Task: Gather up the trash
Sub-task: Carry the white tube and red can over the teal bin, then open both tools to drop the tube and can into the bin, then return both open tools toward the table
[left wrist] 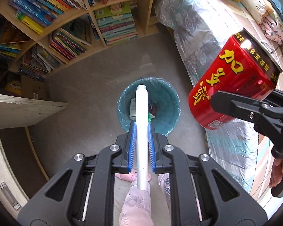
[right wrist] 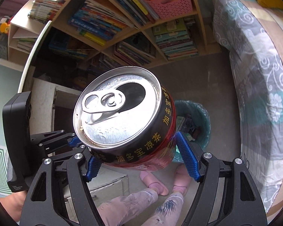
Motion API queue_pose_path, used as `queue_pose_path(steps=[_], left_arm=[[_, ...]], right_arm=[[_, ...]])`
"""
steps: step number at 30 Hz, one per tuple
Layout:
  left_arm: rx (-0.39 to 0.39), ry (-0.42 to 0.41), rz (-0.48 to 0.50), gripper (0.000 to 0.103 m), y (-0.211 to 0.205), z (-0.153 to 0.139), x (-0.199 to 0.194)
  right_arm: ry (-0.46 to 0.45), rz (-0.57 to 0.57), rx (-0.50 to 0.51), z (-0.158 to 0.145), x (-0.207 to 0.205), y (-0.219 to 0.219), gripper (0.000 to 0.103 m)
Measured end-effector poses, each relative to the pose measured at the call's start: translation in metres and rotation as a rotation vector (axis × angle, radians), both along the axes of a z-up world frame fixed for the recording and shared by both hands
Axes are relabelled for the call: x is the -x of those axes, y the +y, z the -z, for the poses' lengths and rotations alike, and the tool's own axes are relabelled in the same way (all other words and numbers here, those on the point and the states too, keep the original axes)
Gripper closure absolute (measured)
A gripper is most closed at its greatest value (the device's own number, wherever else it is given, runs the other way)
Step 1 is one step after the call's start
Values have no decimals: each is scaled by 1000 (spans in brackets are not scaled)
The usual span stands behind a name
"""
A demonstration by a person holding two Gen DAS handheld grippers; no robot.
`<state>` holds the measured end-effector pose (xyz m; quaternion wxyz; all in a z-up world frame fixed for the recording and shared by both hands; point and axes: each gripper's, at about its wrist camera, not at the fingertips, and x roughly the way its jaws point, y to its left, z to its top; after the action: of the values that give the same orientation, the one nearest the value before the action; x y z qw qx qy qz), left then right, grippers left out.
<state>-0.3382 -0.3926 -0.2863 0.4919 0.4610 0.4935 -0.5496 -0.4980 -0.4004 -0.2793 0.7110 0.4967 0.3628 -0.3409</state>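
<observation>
My left gripper [left wrist: 141,130] is shut on a white pen [left wrist: 141,124] that points forward, straight above a teal-lined trash bin [left wrist: 166,101] on the floor; several bits of trash lie inside. My right gripper [right wrist: 139,150] is shut on an opened red drink can [right wrist: 122,113] with yellow Chinese lettering, its top facing the camera. In the left wrist view the can [left wrist: 234,81] and right gripper [left wrist: 254,113] hang to the right of the bin. In the right wrist view the bin [right wrist: 200,120] lies behind the can, partly hidden; the left gripper [right wrist: 73,141] shows at left.
A wooden bookshelf [left wrist: 88,11] full of books and a pink basket [right wrist: 169,1] stands behind the bin. A bed [left wrist: 207,43] with a patterned cover runs along the right. A white desk edge [left wrist: 28,107] is at left. The person's pink slippers [right wrist: 156,186] stand on the grey floor.
</observation>
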Motion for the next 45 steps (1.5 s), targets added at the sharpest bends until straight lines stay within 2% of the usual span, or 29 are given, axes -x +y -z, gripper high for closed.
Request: queue_pose_path(steps=[7,12,14,15,16,20,31,33,40,45], left_arm=[[-33,18,35,92,-5,30,11],[-49,73,32,90,-9,46,13],[-49,74,38,70,-10,50,15],[-46,69,42,51,-10,51,17],[-45,60,43,43,-11,52,18],[-50,62,43,43,-11,55,21],[-35,20,49,24,-9,52,25],[-31,16,51,17,-8,49,26],[-19,-36,64,7,-3,35,30],[-17,-43,60,7,4,21,26]], right_arm=[[-4,29,-39,27,8,-8,30],[-21,69,-63,36,13,-16,28],[-17,76,-67,36,15,-17,26],[-11,80,-68,36,16,-17,25],[-7,85,-66,36,17,-18,25],[-15,114,-66,36,27,-17,24],[-10,147,-99,39,50,-7,15],[-6,149,-106,39,52,-5,15],[21,137,-106,30,57,3,13],[68,94,-73,17,52,12,13]])
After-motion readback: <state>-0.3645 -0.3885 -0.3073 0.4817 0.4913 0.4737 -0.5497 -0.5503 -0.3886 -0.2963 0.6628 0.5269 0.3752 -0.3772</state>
